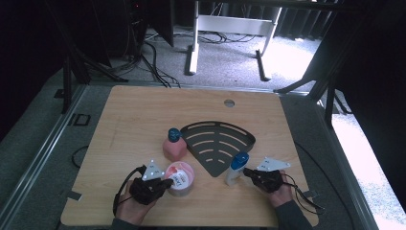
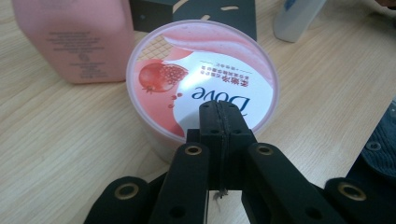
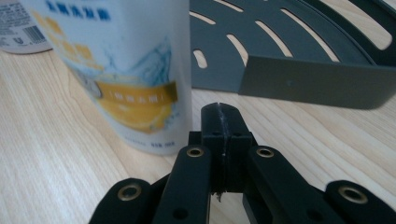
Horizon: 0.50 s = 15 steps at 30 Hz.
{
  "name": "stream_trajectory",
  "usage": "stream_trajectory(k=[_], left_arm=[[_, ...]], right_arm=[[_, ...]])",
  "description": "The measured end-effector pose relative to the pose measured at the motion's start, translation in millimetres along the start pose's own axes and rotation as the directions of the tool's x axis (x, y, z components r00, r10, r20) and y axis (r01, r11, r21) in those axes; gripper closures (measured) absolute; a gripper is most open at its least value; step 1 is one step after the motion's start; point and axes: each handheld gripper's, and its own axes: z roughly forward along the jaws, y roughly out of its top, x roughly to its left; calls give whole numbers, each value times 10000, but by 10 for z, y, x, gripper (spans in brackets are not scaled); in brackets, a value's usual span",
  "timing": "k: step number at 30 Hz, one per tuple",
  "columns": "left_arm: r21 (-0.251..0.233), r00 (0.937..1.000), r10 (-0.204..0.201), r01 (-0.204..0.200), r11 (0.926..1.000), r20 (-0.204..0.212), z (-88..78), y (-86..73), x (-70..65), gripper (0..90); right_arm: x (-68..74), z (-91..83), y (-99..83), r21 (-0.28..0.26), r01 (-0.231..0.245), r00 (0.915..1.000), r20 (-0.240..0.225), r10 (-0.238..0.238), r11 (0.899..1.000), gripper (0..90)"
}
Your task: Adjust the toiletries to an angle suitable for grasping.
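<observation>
A round pink tub with a Dove lid stands near the table's front edge. My left gripper is shut with nothing between its jaws, its tip over the tub's near rim. A white bottle with a blue cap stands upright at the right. My right gripper is also shut and empty, its tip just right of the bottle's base. A pink bottle with a blue cap stands behind the tub. A dark grey fan-shaped slotted rack lies mid-table.
The rack's raised wall lies just beyond my right gripper. The wooden table has a round cable hole at its far edge. On the floor beyond are cables and a white desk frame.
</observation>
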Motion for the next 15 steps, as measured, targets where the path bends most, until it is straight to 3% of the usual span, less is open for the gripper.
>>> stream_trajectory(k=[6,15], left_arm=[[-74,9997,-167,166,9998,-165,-25,-26,32,896],[-117,9993,-225,221,9997,-308,-27,-29,35,896]], right_arm=[[32,72,30,45,45,9998,-217,-44,10000,900],[101,45,17,21,101,9979,-634,-99,9999,900]])
